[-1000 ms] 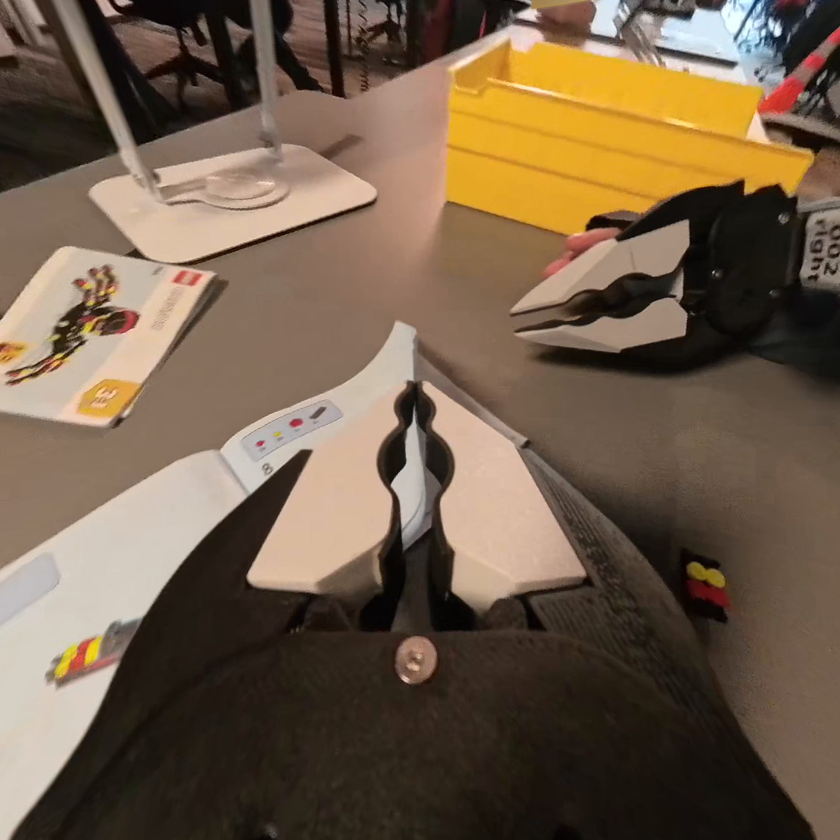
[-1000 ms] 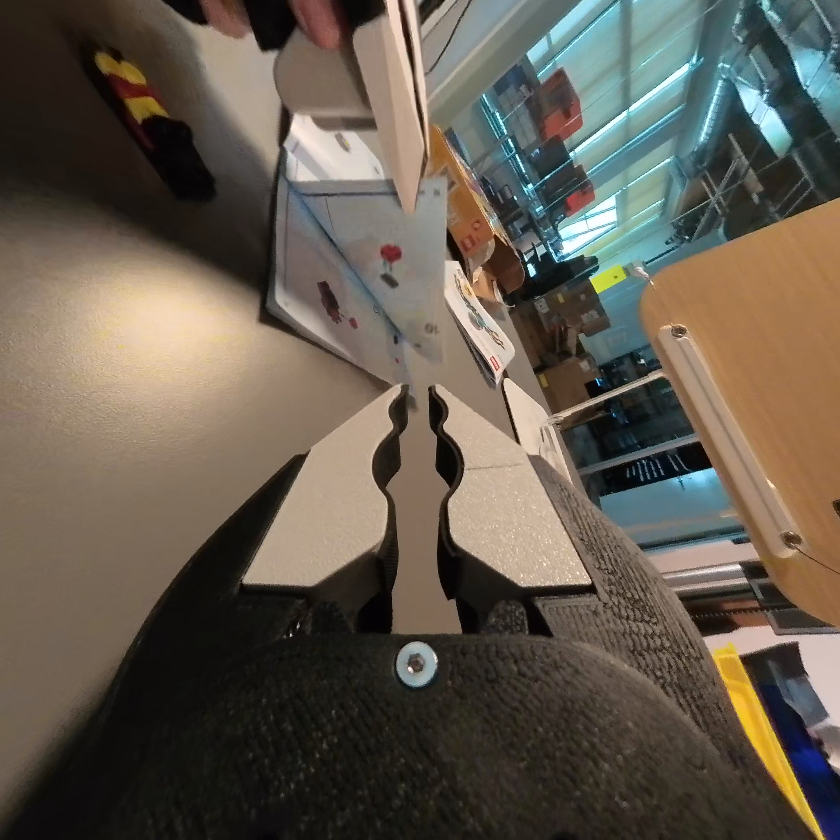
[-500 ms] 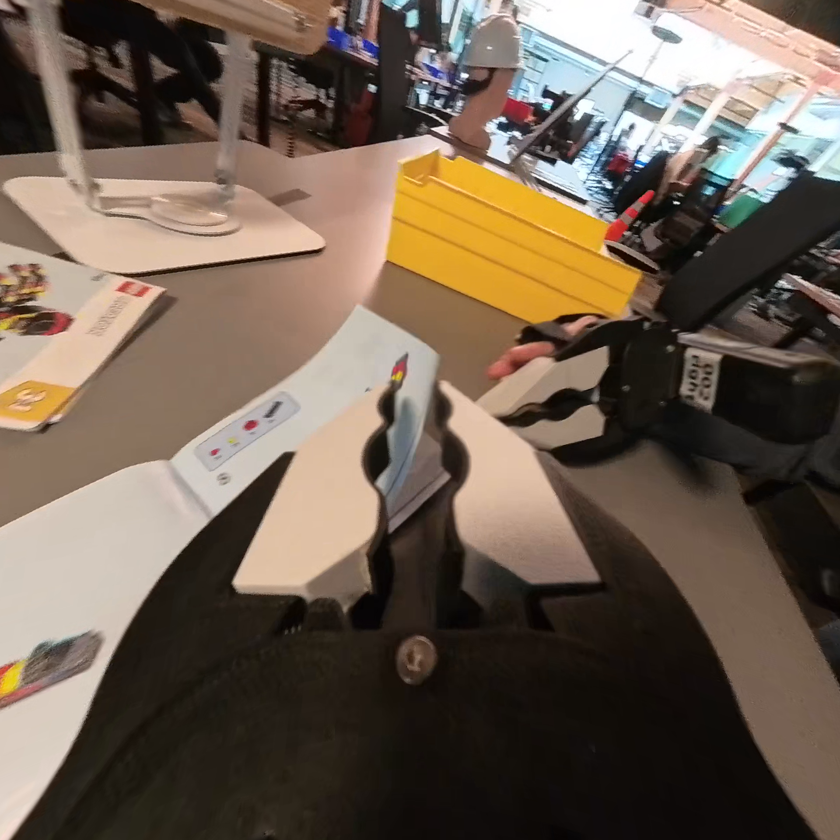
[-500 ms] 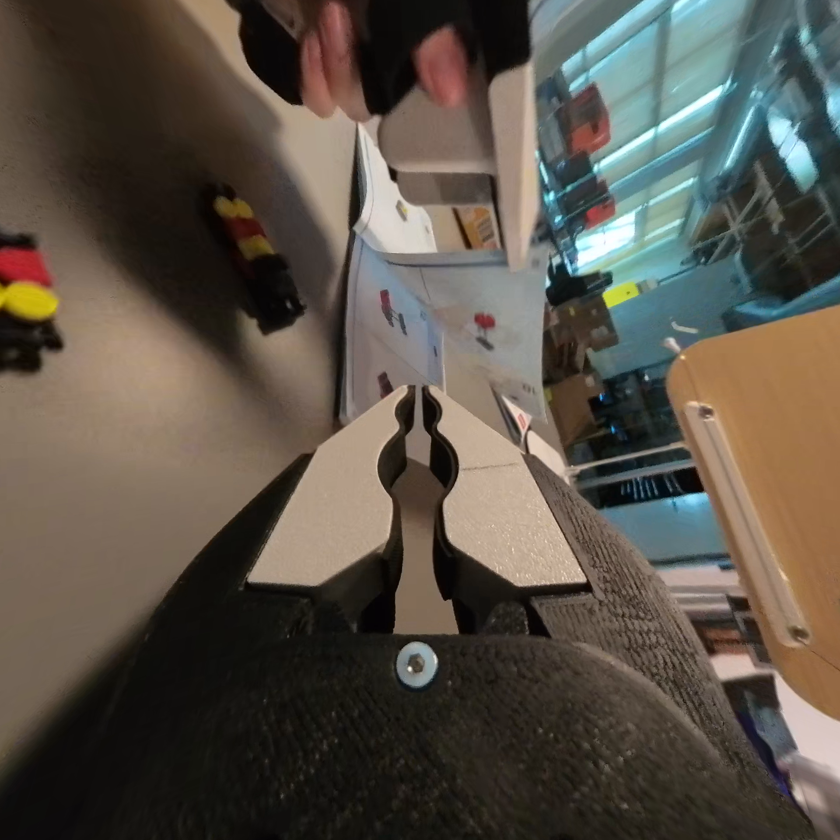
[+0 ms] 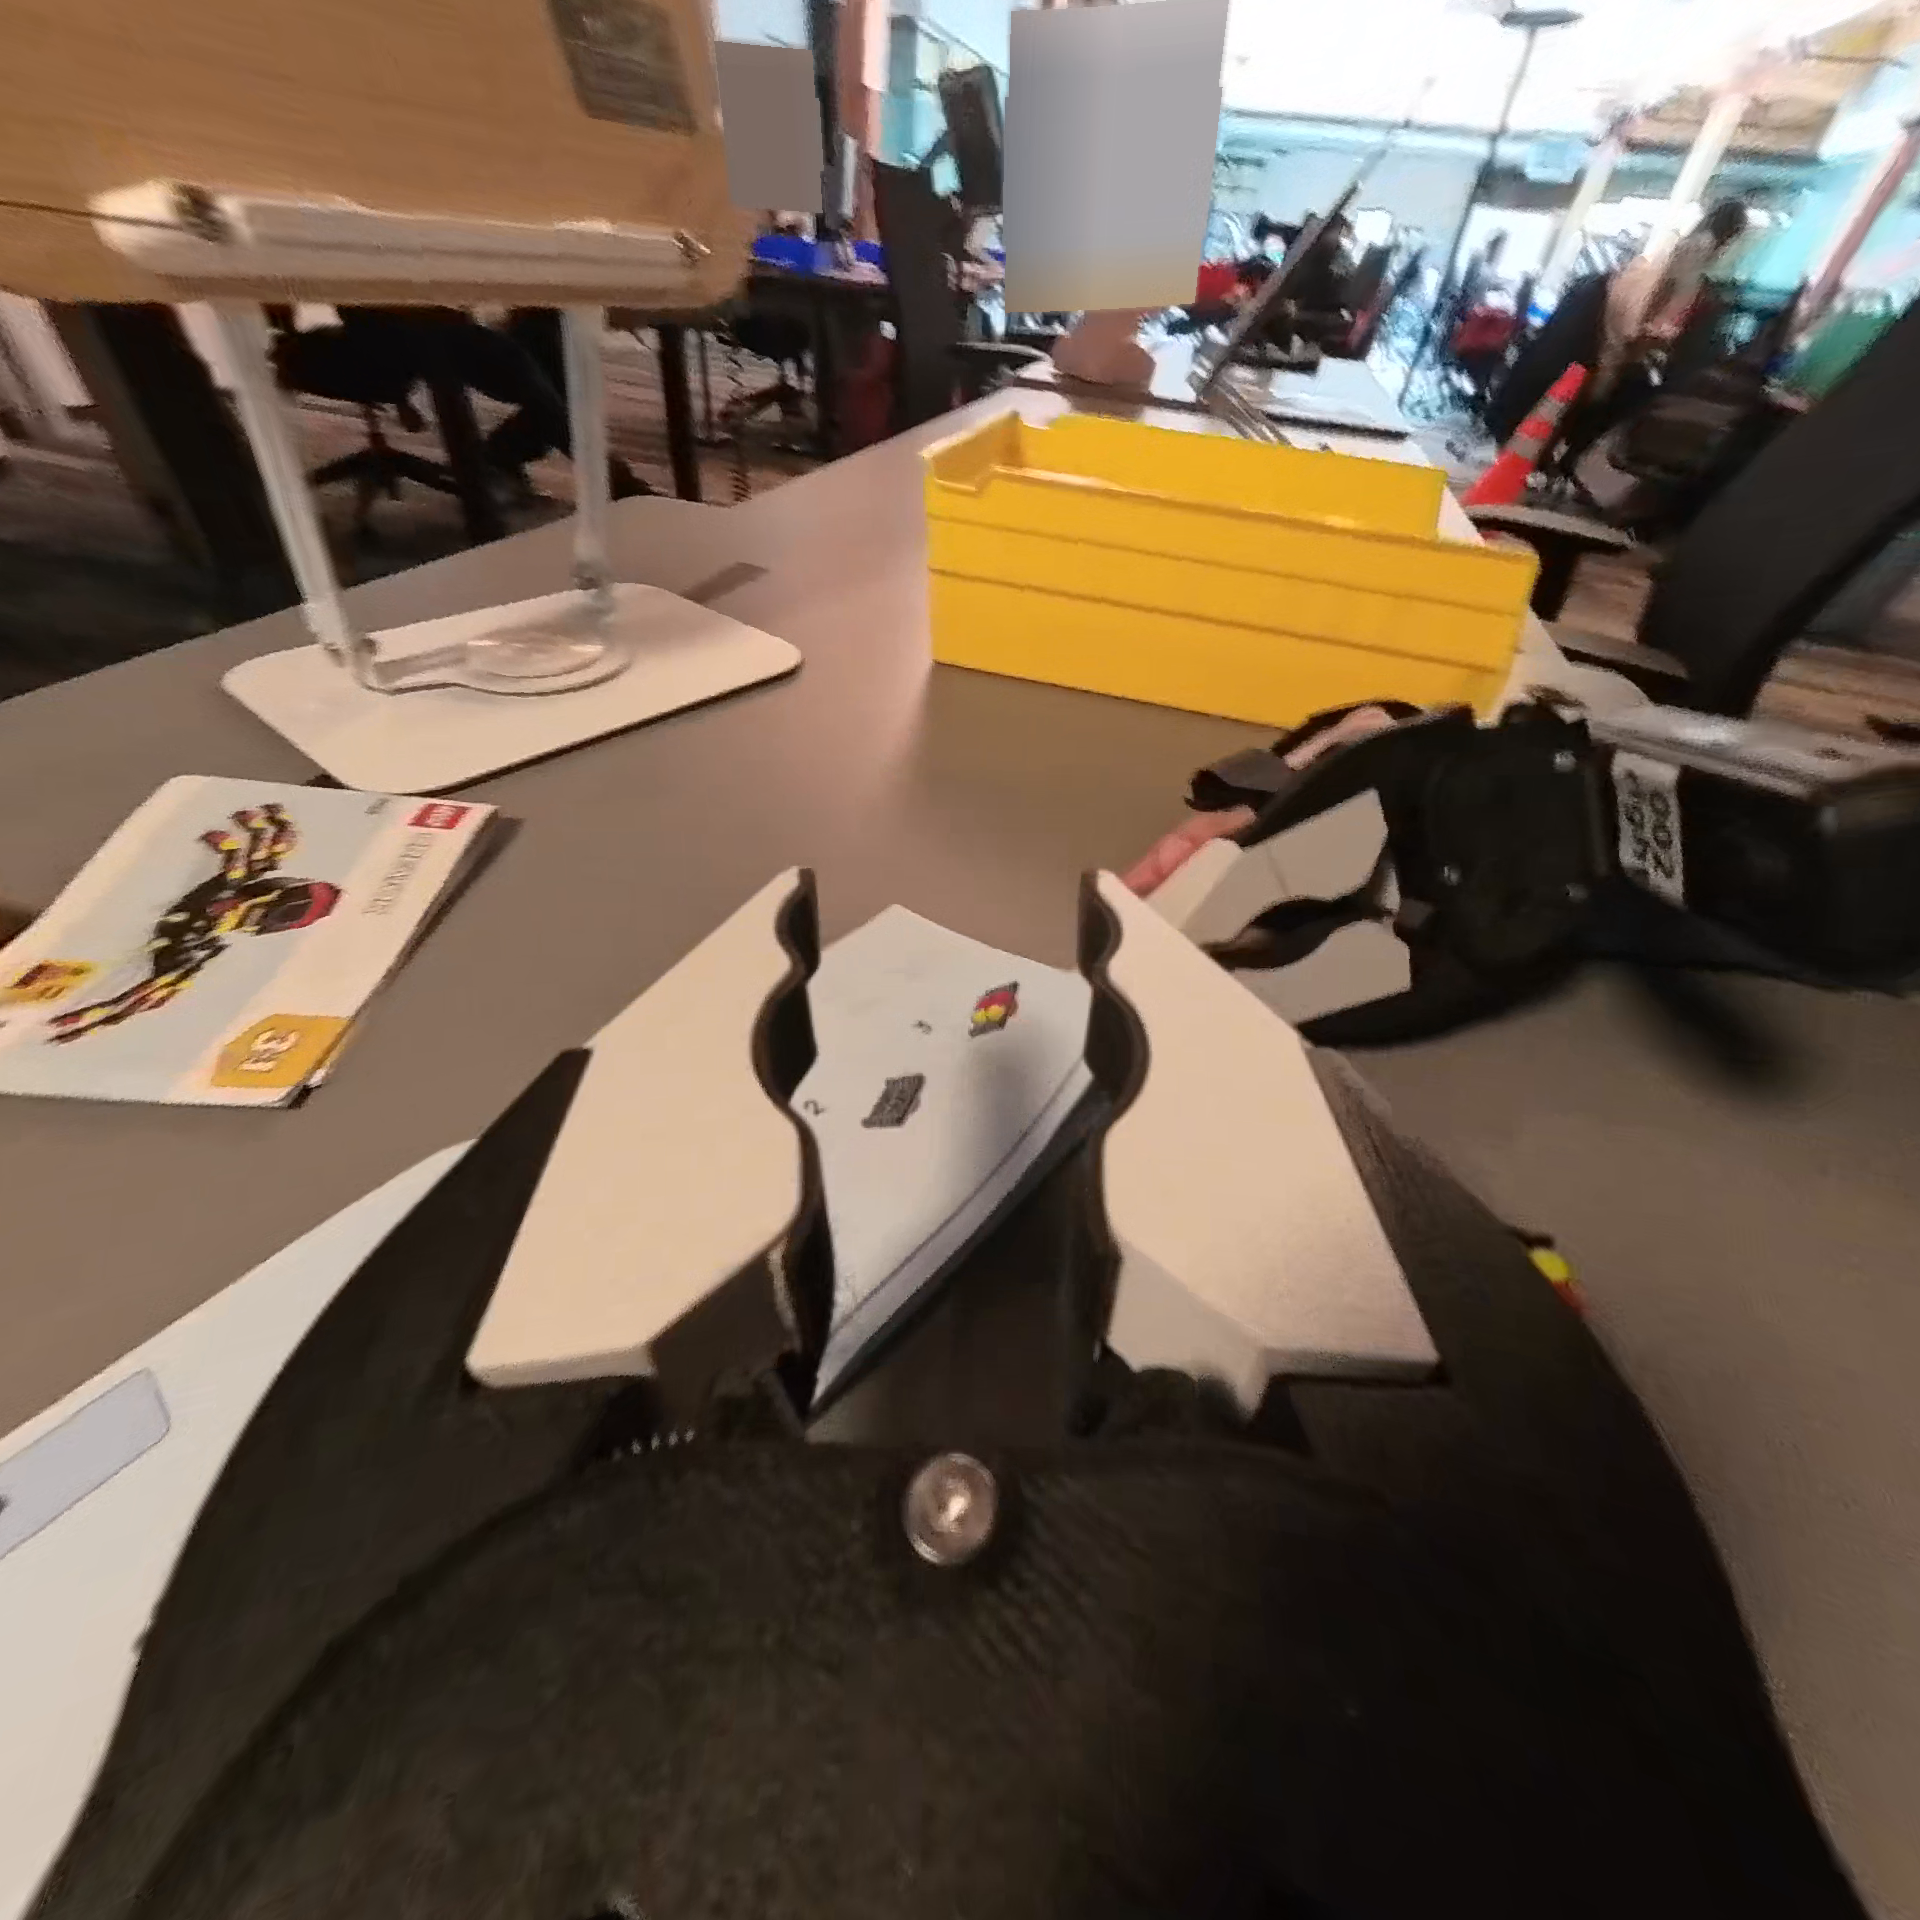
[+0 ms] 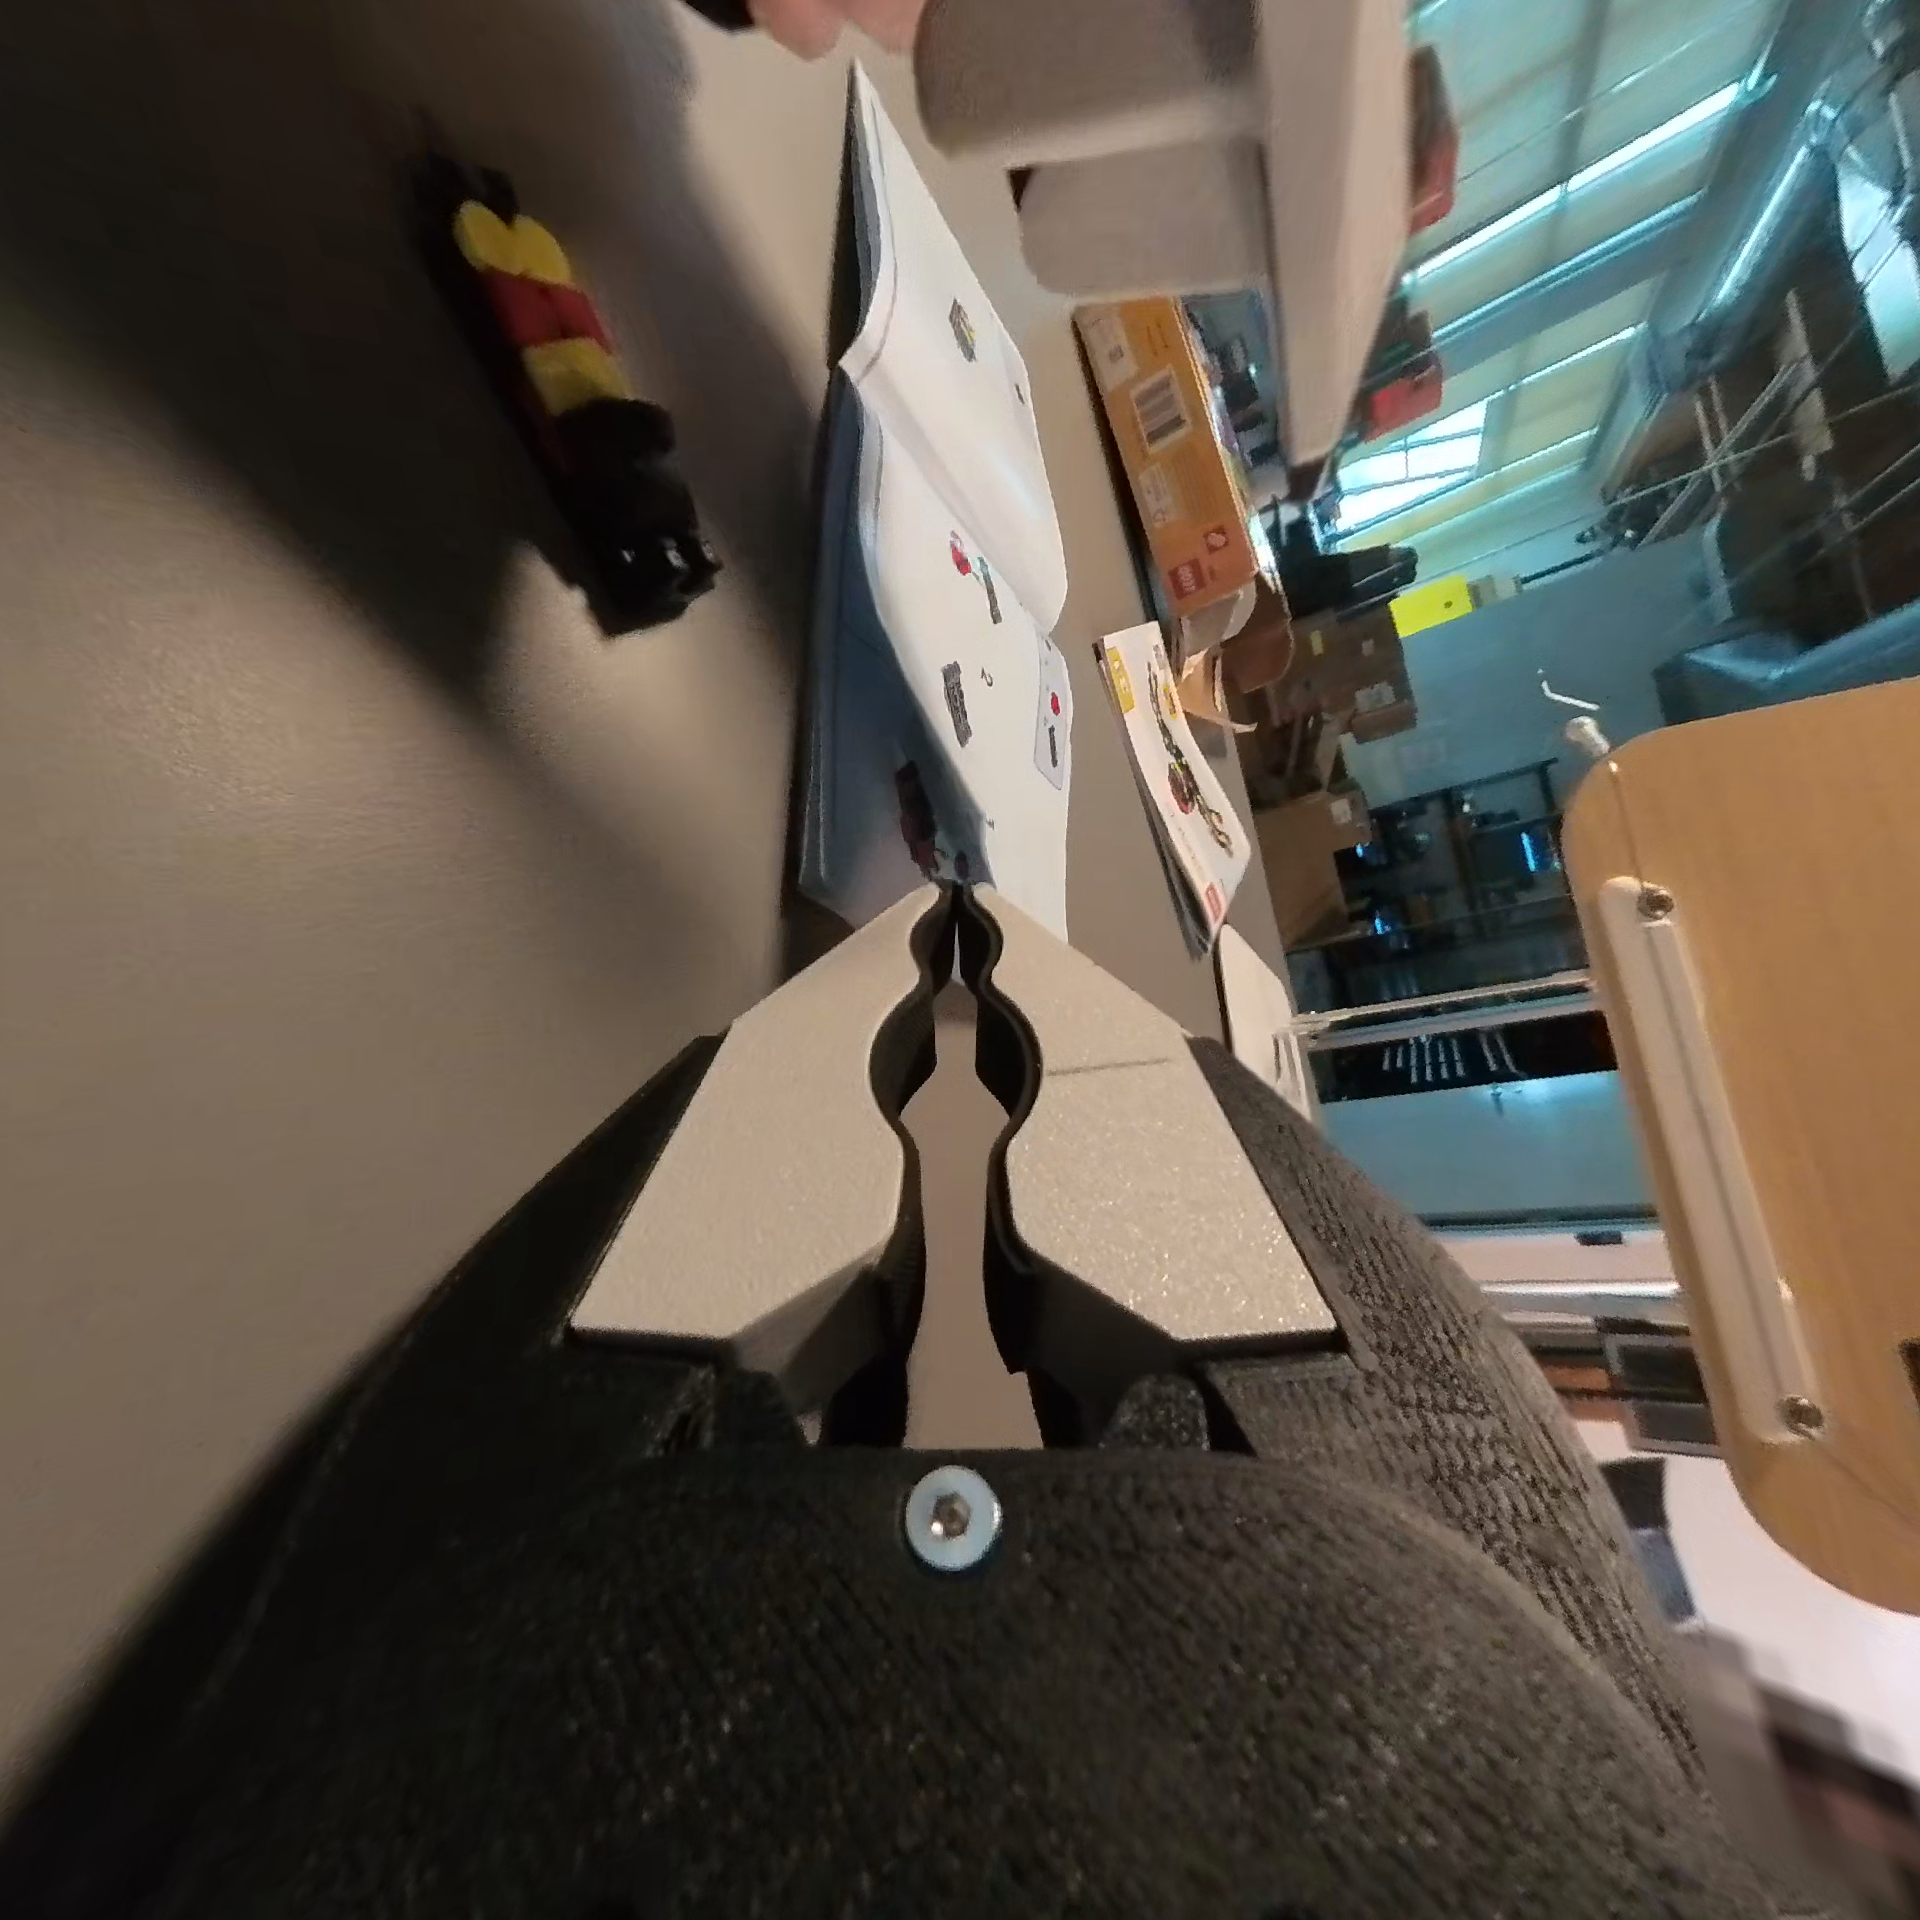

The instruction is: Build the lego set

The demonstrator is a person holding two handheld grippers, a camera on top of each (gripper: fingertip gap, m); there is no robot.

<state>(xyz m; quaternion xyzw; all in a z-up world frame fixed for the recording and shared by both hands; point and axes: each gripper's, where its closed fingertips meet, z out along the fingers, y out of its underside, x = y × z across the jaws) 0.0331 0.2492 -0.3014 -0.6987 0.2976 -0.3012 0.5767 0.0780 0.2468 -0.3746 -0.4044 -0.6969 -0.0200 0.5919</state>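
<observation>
My left gripper [image 5: 945,914] now stands with its fingers wide apart, where half a second ago they were pinched together on a page of the open instruction booklet [image 5: 925,1081]; that page has dropped out of the grip and lies loose in the gap between the fingers, its printed side up, and I cannot tell whether it touches either pad. The rest of the booklet spreads flat on the grey table [image 5: 665,862] under and to the left of my left gripper. My right gripper [image 6: 956,906] has its fingertips pressed together on nothing, lying low over the table just right of the booklet; a second ago there was a thin slit between its tips, and it has since drawn nearer to the booklet's edge. In the right wrist view the small black, red and yellow lego assembly [image 6: 566,343] sits on the table beside the booklet, on the side away from the closed booklet [image 5: 239,935], and it shows larger and closer than before. The closed booklet lies left of the open one, apart from it. Behind the open booklet stand the white stand base [image 5: 509,675] and, farther right, the yellow bin [image 5: 1216,582], both where they were.
</observation>
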